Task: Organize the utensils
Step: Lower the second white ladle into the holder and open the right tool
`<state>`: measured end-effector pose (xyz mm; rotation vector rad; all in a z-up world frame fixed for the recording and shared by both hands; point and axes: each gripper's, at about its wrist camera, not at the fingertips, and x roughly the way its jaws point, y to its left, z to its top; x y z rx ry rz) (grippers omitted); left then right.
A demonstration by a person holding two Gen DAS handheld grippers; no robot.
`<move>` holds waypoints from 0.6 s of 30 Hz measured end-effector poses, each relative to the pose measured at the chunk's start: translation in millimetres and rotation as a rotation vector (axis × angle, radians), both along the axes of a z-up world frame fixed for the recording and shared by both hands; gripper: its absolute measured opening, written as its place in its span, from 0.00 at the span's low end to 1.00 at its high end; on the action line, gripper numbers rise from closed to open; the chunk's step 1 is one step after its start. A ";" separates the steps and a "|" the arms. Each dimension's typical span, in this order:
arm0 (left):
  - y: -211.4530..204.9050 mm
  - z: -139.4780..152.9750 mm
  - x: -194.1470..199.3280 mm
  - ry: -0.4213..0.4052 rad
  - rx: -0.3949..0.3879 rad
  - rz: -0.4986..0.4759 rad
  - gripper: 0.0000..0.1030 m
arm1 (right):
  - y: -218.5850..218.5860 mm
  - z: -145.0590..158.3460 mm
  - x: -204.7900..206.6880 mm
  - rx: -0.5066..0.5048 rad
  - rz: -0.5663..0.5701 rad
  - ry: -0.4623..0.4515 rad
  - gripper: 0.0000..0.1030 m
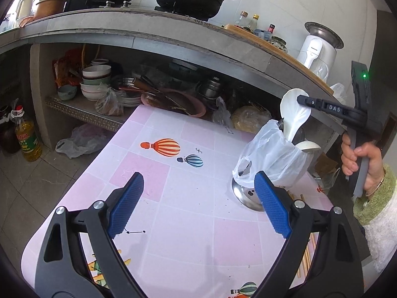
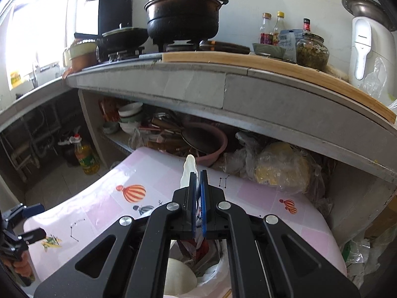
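Note:
My right gripper (image 2: 197,172) is shut on a white ceramic spoon (image 2: 189,167) whose bowl sticks up past the fingertips. In the left wrist view the same spoon (image 1: 294,114) stands tilted, its handle reaching down into a metal utensil holder lined with a white plastic bag (image 1: 273,159), with the right gripper (image 1: 301,98) clamped across its bowl. A second white spoon (image 1: 309,146) rests in the holder. My left gripper (image 1: 198,176) hangs open over the pink table (image 1: 173,198), left of the holder, with nothing between its fingers. Wooden chopsticks (image 1: 307,255) lie on the table at the right.
A grey stone counter (image 1: 173,39) overhangs the table's far side, carrying black pots, bottles and a white appliance. Below it, a shelf holds stacked bowls (image 1: 95,82), a pink basin (image 1: 188,104) and bagged items. An oil bottle (image 1: 27,139) stands on the floor at left.

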<state>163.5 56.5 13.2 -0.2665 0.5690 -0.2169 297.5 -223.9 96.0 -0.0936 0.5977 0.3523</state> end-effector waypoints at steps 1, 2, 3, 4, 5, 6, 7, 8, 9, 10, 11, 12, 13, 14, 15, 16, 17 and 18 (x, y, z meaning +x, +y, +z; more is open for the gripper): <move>-0.7 -0.3 0.0 0.001 0.000 -0.001 0.84 | 1.5 -3.3 -0.5 -0.008 0.006 0.009 0.03; -1.0 -0.6 0.4 0.002 -0.001 -0.002 0.84 | 2.7 -6.5 -0.9 -0.014 0.011 0.020 0.03; -1.2 -1.2 0.2 0.002 -0.003 -0.003 0.84 | 4.0 -9.0 -1.1 -0.018 0.015 0.028 0.03; -1.3 -1.6 0.1 0.003 -0.005 -0.006 0.84 | 5.3 -12.3 -1.5 -0.025 0.025 0.041 0.04; -1.4 -2.0 0.3 0.004 -0.005 -0.007 0.84 | 6.5 -15.0 -2.3 -0.034 0.028 0.049 0.04; -1.8 -2.8 0.4 0.008 -0.006 -0.007 0.84 | 7.2 -17.5 -3.6 -0.041 0.031 0.054 0.04; -2.1 -3.2 0.8 0.010 -0.007 -0.008 0.84 | 8.3 -20.3 -4.7 -0.043 0.041 0.068 0.05; -2.5 -3.4 0.8 0.011 -0.010 -0.008 0.84 | 8.6 -21.9 -5.5 -0.042 0.047 0.077 0.05; -3.2 -3.5 0.6 0.010 -0.011 -0.010 0.84 | 9.1 -23.1 -6.6 -0.040 0.057 0.088 0.06; -3.6 -3.4 0.6 0.010 -0.011 -0.011 0.84 | 9.6 -24.2 -6.9 -0.038 0.068 0.098 0.07; -4.2 -3.3 0.5 0.010 -0.010 -0.012 0.84 | 10.4 -25.5 -7.7 -0.036 0.081 0.111 0.08; -4.4 -3.4 -0.1 0.008 -0.010 -0.015 0.84 | 11.0 -26.3 -8.9 -0.040 0.084 0.113 0.08; -5.0 -3.1 -0.6 0.006 -0.010 -0.015 0.84 | 12.5 -27.5 -10.1 -0.054 0.088 0.116 0.09; -5.3 -2.7 -0.6 0.006 -0.009 -0.015 0.84 | 13.7 -28.7 -10.8 -0.065 0.089 0.120 0.09; -5.3 -2.6 -0.8 0.005 -0.011 -0.016 0.84 | 14.3 -29.2 -11.1 -0.070 0.090 0.125 0.09; -5.4 -2.4 -1.0 0.005 -0.012 -0.017 0.84 | 14.1 -29.6 -11.3 -0.066 0.092 0.135 0.11; -5.0 -1.9 -0.9 0.004 -0.012 -0.018 0.84 | 13.6 -29.7 -11.2 -0.062 0.095 0.144 0.13; -5.1 -1.8 -1.0 0.003 -0.011 -0.019 0.84 | 12.7 -29.1 -11.6 -0.059 0.095 0.150 0.21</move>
